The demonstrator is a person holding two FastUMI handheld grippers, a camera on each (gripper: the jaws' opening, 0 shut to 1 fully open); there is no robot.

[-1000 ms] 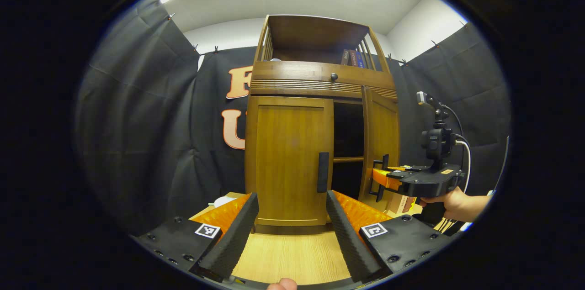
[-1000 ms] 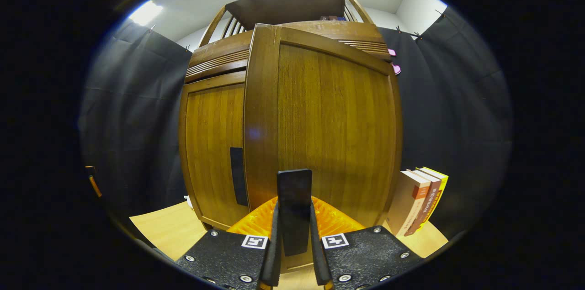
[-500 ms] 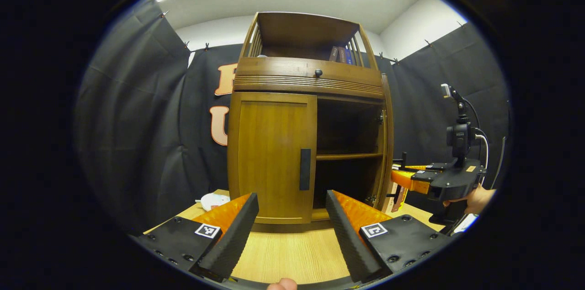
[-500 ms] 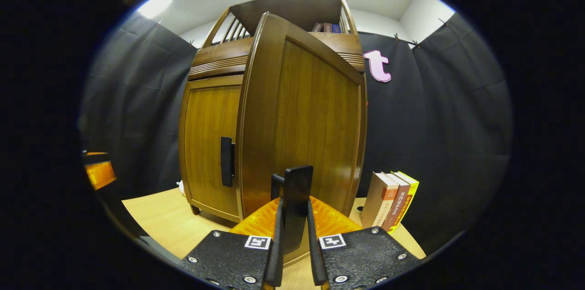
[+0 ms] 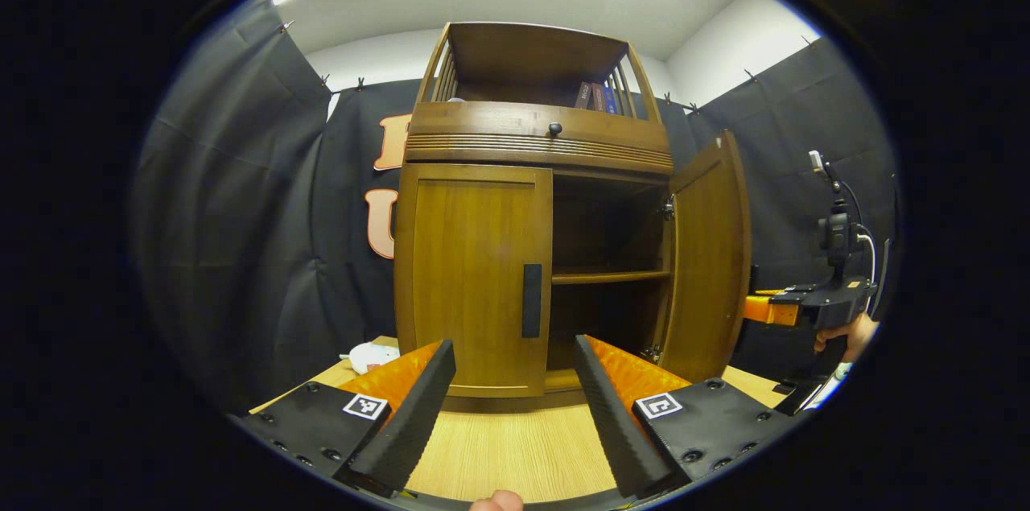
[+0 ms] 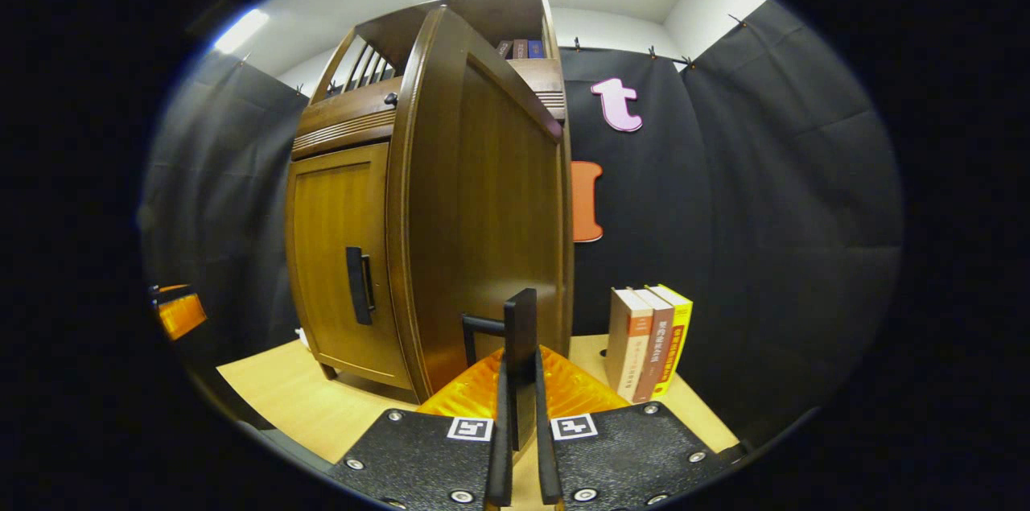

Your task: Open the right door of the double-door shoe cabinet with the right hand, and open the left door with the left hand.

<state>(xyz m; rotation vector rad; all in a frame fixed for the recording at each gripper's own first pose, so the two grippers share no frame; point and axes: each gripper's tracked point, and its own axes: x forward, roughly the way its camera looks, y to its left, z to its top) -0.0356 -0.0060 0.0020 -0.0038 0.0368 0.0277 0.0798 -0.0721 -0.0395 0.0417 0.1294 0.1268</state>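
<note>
Clear tabletop [image 5: 515, 447] before left door [image 5: 471, 278]

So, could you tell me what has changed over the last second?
The right door swung outward from partly open to wide open, baring the shelf inside. The right gripper stayed shut on that door's handle and drew it round. The left door stayed closed, its handle untouched, and the left gripper stayed open in front of it. The books beside the cabinet did not move.

A light wooden table [image 5: 515, 455] carries the shoe cabinet [image 5: 491, 141] (three upright books [image 6: 648, 342] just beside it).
</note>
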